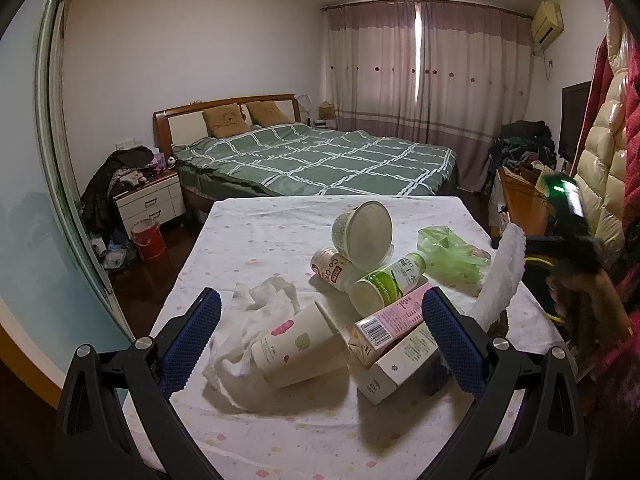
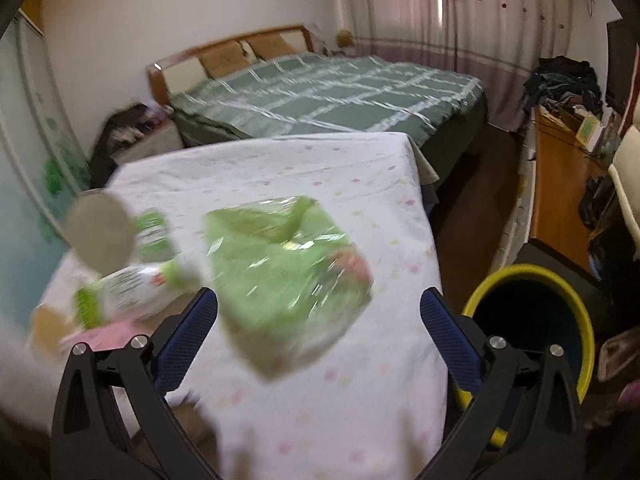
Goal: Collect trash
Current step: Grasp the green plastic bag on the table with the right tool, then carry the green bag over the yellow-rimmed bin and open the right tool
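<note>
Hovering, right gripper (image 2: 319, 310) fingers spread.

A bed (image 1: 316, 156) with a green checked quilt (image 2: 332, 96) and 2 brown pillows (image 1: 224, 120) stands against the far wall. Pink curtains (image 1: 432, 68) cover the window. A white nightstand (image 1: 150, 200) piled with clothes sits left of the bed, near a red bucket (image 1: 149, 238). An air conditioner (image 1: 547, 22) hangs high at the right.

We are holding our left gripper (image 1: 320, 322) wide open over a paper cup (image 1: 298, 346) lying on crumpled tissue (image 1: 256, 320). Bottles (image 1: 386, 284) and cartons (image 1: 384, 330) are lying just beyond.
</note>
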Action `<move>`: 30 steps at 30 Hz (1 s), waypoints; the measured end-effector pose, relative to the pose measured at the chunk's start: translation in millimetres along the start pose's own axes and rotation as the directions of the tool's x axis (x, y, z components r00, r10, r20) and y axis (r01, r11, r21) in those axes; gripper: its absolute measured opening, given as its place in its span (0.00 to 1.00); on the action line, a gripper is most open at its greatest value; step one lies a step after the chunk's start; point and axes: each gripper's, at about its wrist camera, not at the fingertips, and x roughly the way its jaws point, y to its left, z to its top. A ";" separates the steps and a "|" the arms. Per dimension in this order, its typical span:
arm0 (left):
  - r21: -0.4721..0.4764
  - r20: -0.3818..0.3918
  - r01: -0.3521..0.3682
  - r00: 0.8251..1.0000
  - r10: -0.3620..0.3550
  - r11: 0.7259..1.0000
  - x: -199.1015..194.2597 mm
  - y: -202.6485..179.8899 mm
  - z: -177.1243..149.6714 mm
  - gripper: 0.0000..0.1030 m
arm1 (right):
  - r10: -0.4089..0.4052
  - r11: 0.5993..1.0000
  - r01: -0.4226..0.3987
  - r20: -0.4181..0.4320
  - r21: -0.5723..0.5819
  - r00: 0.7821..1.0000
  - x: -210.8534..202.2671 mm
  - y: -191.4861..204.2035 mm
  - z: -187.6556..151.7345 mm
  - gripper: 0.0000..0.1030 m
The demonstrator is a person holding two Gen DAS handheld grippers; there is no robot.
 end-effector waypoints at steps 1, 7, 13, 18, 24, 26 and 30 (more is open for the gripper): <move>0.001 -0.003 0.002 1.000 -0.002 1.000 2.2 -0.5 0.2 0.96 | -0.026 1.000 0.026 -0.025 -0.001 0.999 14.8 -1.1 8.2 0.94; 0.002 -0.008 -0.006 1.000 0.006 1.000 11.7 2.9 1.4 0.96 | 0.012 0.996 0.005 -0.190 0.087 0.982 73.2 -13.5 22.2 0.85; -0.012 -0.027 0.003 1.000 -0.003 1.000 24.2 7.0 0.7 0.96 | 0.050 0.991 -0.020 -0.236 0.131 0.970 84.3 -13.7 16.1 0.55; -0.007 -0.036 0.008 0.999 -0.008 1.000 28.4 4.3 -1.5 0.96 | 0.106 0.983 -0.068 -0.230 0.168 0.967 81.2 -14.5 12.1 0.24; -0.004 -0.032 0.014 0.999 -0.014 1.000 28.3 2.0 -2.8 0.96 | 0.110 0.979 -0.082 -0.145 0.187 0.983 49.5 -23.5 17.1 0.18; -0.001 -0.027 0.019 0.999 -0.019 1.000 28.1 0.3 -3.8 0.96 | 0.101 0.978 -0.077 -0.114 0.195 0.988 34.9 -31.7 19.7 0.18; 0.006 -0.022 0.038 0.999 -0.038 0.999 27.7 -4.6 -4.7 0.96 | 0.041 0.976 -0.029 -0.053 0.214 0.998 3.1 -61.6 18.2 0.18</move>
